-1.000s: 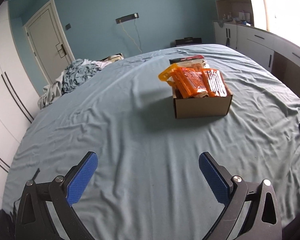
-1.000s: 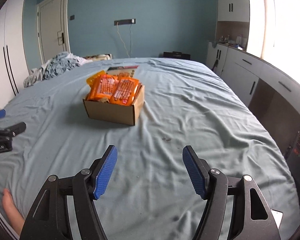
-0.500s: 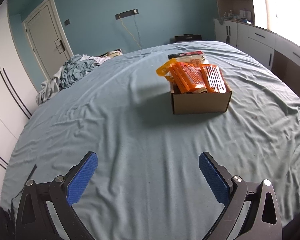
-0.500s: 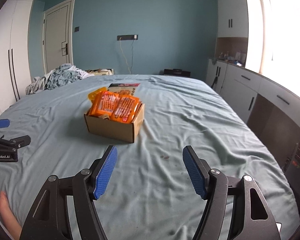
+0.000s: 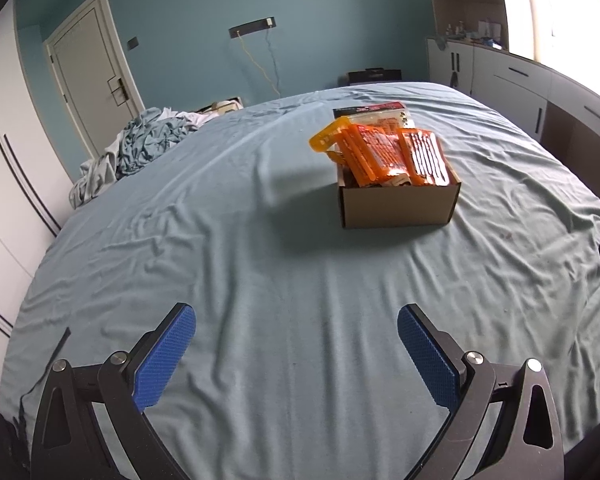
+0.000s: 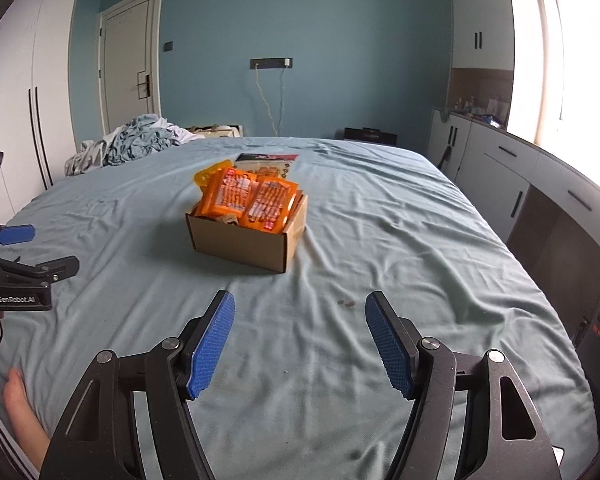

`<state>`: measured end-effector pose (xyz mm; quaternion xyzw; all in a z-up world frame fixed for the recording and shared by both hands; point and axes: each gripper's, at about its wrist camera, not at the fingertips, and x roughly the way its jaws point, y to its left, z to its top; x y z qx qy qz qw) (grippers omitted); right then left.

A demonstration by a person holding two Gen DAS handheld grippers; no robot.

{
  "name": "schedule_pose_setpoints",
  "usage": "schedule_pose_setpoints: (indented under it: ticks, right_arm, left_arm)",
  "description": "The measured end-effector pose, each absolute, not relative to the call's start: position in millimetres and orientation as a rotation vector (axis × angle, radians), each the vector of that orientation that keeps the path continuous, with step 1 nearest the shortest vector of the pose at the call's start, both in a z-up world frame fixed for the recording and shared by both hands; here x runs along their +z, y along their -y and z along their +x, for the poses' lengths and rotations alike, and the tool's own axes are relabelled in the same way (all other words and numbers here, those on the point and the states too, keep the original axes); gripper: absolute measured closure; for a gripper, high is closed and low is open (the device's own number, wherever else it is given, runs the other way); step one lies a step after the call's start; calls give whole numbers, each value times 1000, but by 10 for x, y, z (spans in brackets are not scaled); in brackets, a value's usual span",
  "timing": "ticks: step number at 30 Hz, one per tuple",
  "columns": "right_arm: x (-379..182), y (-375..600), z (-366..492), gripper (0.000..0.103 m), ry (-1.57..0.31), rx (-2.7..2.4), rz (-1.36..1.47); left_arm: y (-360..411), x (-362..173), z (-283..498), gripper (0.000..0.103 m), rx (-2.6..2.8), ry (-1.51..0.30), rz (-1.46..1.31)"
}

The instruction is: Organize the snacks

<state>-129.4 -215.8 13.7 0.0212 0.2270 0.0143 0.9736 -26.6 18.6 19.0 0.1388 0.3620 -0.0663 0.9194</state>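
Hovering well short of the box [image 6: 246,236] on the bed [image 6: 380,240]: right gripper [image 6: 300,344] and left gripper [image 5: 296,356] both wide, empty. Orange packs [image 6: 252,200] heaped above the rim, leaning; likely to spill or tip if clipped.

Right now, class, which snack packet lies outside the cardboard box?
The black-topped packet, flat on the bedsheet just behind the cardboard box; the orange packets all stand inside it.

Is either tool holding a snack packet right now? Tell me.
No: the left tool and right tool are both open and empty; the orange snack packets sit in the cardboard box.
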Motion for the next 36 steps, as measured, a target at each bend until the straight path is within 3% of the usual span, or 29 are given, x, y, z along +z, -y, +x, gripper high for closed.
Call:
schedule_pose_setpoints:
  ticks: [36]
  right_arm:
    - [97,2072,-1236,36,-472,71,18]
  left_arm:
    - [-36,138,-309,0,-170,-755,335]
